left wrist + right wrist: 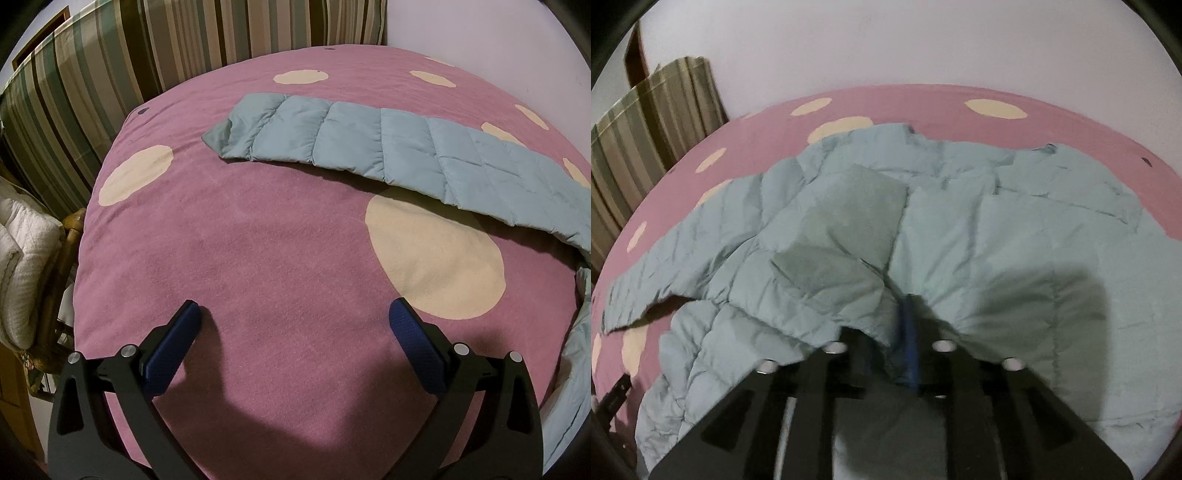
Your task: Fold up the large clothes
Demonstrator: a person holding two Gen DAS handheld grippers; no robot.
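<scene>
The pale blue quilted jacket (979, 236) lies spread over the pink dotted bedspread (923, 107) and fills the middle and lower part of the right wrist view. A fold of it is bunched up right at the right gripper (890, 343), low in the centre of that frame. Cloth sits between the two fingers, with one blue pad (909, 332) showing as a narrow strip beside it. The jaws stand close together, but the blur hides whether the pads press on the fabric or have let go of it.

In the left wrist view one sleeve (332, 136) of the jacket runs as a long band from the upper centre down toward the right edge, its cuff end pointing to the upper left. The left gripper (295, 325) hangs at the bottom of that frame over bare bedspread, jaws wide apart and holding nothing, well apart from the sleeve.

The sleeve's long axis therefore lies across and above the open jaws, up and to the right, and the left hand looks the better placed to reach it. The right hand is already on the body of the jacket.
</scene>
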